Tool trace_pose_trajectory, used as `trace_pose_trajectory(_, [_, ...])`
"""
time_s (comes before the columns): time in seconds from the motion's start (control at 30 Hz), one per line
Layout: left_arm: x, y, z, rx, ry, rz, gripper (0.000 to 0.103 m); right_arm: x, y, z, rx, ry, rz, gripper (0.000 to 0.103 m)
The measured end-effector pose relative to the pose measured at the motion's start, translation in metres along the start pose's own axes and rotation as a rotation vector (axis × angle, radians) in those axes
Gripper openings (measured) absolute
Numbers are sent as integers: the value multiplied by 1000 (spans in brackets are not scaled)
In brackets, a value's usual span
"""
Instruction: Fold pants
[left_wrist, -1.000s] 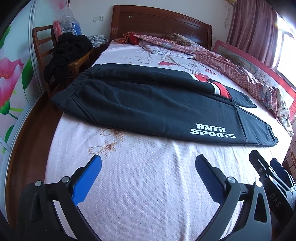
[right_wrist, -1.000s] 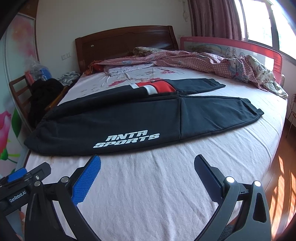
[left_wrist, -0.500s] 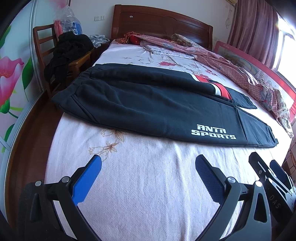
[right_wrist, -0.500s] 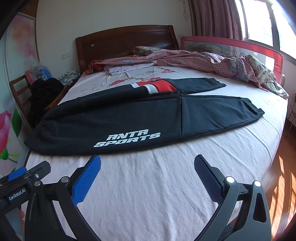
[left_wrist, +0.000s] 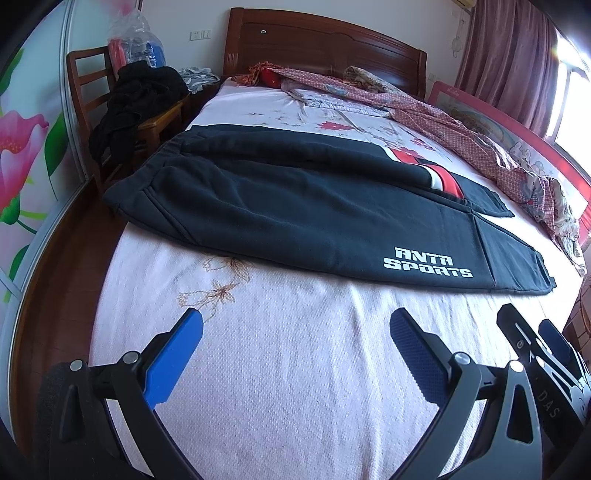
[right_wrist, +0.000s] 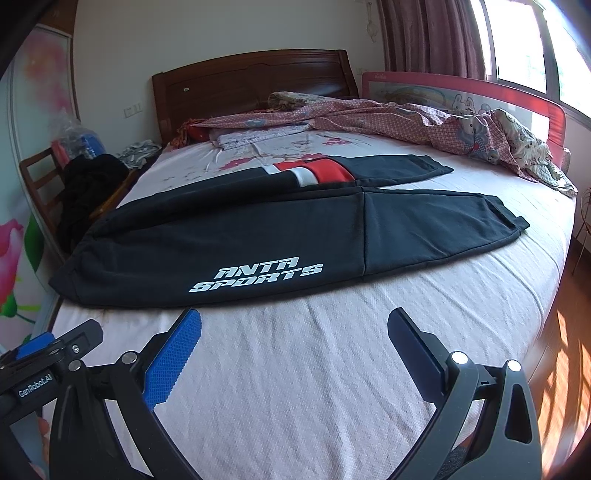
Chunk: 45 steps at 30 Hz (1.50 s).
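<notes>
Black track pants with white "ANTA SPORTS" lettering lie flat across the pink bed, waistband at the left, leg cuffs at the right. The far leg shows a red and white band. They also show in the right wrist view. My left gripper is open and empty over the sheet, short of the pants' near edge. My right gripper is open and empty, just short of the lettering. The right gripper shows at the lower right of the left wrist view.
A wooden chair piled with dark clothes stands left of the bed. A checked quilt lies along the far right side by a red bed rail. A wooden headboard is at the back. Wooden floor is on both sides.
Both grippers have edged slightly forward toward the pants. The pants have not moved.
</notes>
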<state>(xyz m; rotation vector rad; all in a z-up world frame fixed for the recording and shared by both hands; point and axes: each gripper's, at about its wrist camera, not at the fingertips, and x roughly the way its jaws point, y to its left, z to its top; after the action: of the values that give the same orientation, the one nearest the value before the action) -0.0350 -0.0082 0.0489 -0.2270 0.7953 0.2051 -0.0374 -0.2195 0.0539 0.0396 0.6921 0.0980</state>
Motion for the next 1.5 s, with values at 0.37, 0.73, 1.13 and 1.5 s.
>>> trace_pose_trajectory(0.37, [1,1,1,0,3,1,101,0,0,0,1,1,1,100])
trace_pose_trajectory(0.73, [2,0,2,2,8,0,101,1,1,0,-4,3,2,100])
trace_pose_trajectory(1.13, [10,13,13,-39,66,-114,101,4,0,-1,8,25,15,100])
trace_pose_trajectory(1.5, [75,121,48,-721,230,-643,101,9,-1,-4,10,52,15,100])
